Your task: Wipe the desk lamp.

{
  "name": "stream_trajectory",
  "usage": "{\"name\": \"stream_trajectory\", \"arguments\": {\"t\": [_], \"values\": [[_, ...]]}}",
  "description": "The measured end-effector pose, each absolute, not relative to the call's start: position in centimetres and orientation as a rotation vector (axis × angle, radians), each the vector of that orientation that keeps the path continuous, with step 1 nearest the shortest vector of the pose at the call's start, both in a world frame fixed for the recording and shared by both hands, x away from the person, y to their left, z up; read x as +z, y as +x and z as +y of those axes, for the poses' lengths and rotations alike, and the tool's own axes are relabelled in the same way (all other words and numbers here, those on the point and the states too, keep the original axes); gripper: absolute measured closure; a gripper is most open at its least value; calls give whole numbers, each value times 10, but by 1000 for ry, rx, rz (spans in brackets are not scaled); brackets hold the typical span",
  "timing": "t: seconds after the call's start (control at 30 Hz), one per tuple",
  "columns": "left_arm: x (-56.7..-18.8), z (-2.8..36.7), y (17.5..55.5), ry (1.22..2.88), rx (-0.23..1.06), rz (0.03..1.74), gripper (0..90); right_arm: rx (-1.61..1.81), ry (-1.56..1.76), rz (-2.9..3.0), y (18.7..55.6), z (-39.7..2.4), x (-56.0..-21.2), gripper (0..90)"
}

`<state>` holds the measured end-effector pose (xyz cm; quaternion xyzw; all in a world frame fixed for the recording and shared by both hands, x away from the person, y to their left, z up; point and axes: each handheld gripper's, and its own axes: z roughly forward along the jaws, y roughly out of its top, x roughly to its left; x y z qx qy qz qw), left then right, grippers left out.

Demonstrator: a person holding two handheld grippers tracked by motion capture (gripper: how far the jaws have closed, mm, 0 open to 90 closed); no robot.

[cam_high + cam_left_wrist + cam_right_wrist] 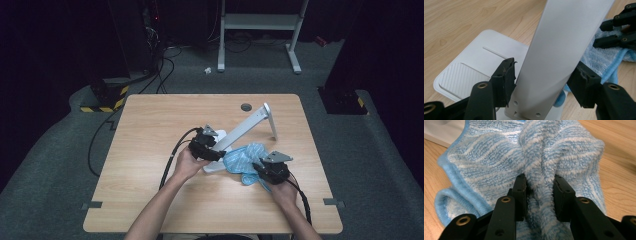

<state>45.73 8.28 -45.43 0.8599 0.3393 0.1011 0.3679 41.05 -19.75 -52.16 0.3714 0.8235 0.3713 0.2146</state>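
My right claw [537, 195] pinches a fold of the blue towel [506, 157], lower right of centre. My left claw [541, 82] brackets the white stand's arm [564, 42], pads apparently not yet pressing. Wiping seems not yet begun.

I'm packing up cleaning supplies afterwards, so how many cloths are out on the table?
1. A blue striped cloth lies bunched on the table beside the white stand's base, a fold of it pinched in the right gripper. Another could be hidden underneath.
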Motion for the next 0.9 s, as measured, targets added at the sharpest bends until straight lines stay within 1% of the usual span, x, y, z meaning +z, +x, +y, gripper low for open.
{"name": "stream_trajectory", "arguments": {"t": [0.17,0.37,0.4,0.43,0.5,0.53,0.57,0.7,0.73,0.87,0.9], "values": [[-454,82,455,2219,284,854,438,1027,1029,2281,410,-197,-522,659],[-457,85,449,2196,314,873,439,1027,1029,2281,410,-197,-522,658],[-460,85,443,2203,378,883,438,1027,1029,2281,410,-197,-522,657],[-462,84,440,2215,411,887,427,1027,1028,2281,410,-197,-522,655],[-464,84,437,2225,435,893,407,1027,1028,2281,410,-197,-522,655],[-470,83,431,2246,490,909,407,1027,1028,2281,410,-197,-522,655],[-472,83,430,2254,508,921,408,1027,1028,2281,410,-197,-522,654],[-476,86,428,2247,537,949,458,1026,1028,2280,410,-197,-522,654],[-476,89,429,2234,508,962,461,1025,1026,2280,410,-197,-522,654],[-476,92,429,2220,523,984,460,1025,1025,2278,410,-197,-522,651],[-477,95,431,2202,527,1015,466,1026,1023,2278,410,-197,-522,649]]}}
